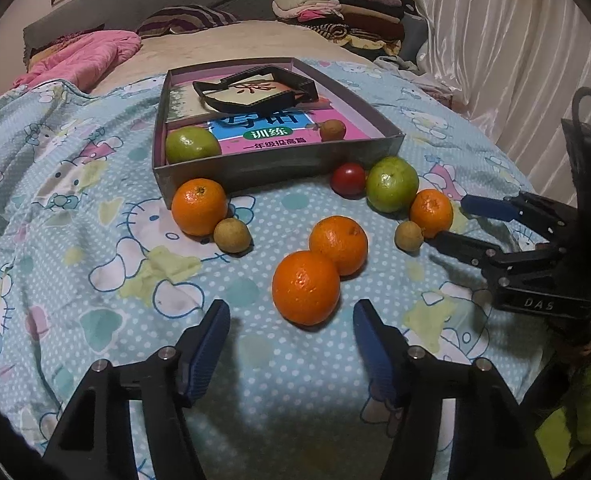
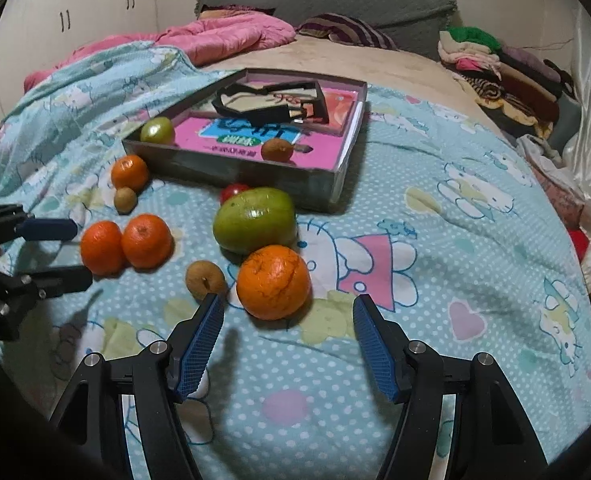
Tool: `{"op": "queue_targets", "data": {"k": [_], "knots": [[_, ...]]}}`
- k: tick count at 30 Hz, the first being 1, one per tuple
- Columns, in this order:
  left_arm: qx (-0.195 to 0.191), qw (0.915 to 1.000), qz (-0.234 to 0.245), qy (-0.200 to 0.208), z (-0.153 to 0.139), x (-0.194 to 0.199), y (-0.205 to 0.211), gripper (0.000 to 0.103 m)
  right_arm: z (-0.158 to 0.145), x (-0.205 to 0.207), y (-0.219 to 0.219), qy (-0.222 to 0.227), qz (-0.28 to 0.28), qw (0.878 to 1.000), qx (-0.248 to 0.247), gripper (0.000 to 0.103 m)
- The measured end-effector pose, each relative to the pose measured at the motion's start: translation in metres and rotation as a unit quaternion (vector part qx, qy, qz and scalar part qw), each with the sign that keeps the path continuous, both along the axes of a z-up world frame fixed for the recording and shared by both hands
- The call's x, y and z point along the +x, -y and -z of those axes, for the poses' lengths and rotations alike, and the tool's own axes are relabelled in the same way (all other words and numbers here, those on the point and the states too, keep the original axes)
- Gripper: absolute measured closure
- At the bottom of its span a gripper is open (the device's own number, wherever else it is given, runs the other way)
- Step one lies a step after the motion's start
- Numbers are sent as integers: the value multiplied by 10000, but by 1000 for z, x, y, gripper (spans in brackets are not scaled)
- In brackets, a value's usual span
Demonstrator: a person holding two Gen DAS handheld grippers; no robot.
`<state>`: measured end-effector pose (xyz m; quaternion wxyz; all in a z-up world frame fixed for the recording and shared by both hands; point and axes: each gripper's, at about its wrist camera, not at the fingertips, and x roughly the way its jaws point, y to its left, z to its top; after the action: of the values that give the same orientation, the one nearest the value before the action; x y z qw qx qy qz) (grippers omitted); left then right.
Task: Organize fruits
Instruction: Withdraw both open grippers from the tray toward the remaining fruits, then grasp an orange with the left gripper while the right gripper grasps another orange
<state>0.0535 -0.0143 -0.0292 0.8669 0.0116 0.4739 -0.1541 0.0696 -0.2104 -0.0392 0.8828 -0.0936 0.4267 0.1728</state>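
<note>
Surface: blue cartoon-print bedsheet [image 1: 107,216], bed against curtain [image 1: 507,60].
Edges: grey tray [image 1: 279,162]; fruit before its near wall.
Left gripper [image 1: 291,330]: released, orange [image 1: 305,287] ahead.
Right gripper [image 2: 288,322]: released, behind another orange [image 2: 273,281].

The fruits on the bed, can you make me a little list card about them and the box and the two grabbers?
surface: bed cover with a cartoon cat print
box: holds books, one green fruit and one small brown fruit
oranges outside box: four
green fruit outside box: one, next to a small red fruit
small brown fruits outside box: two
left gripper: open, nearest orange just ahead of its fingers
right gripper: open, another orange just ahead, not gripped
</note>
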Motion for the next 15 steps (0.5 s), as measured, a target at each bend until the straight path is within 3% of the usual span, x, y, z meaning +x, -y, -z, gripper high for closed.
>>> {"op": "queue_targets", "data": {"k": [15], "knots": [[-190, 9998, -20, -56, 12, 13, 4, 58, 10, 9, -6, 50, -233, 9997, 76, 58]]}}
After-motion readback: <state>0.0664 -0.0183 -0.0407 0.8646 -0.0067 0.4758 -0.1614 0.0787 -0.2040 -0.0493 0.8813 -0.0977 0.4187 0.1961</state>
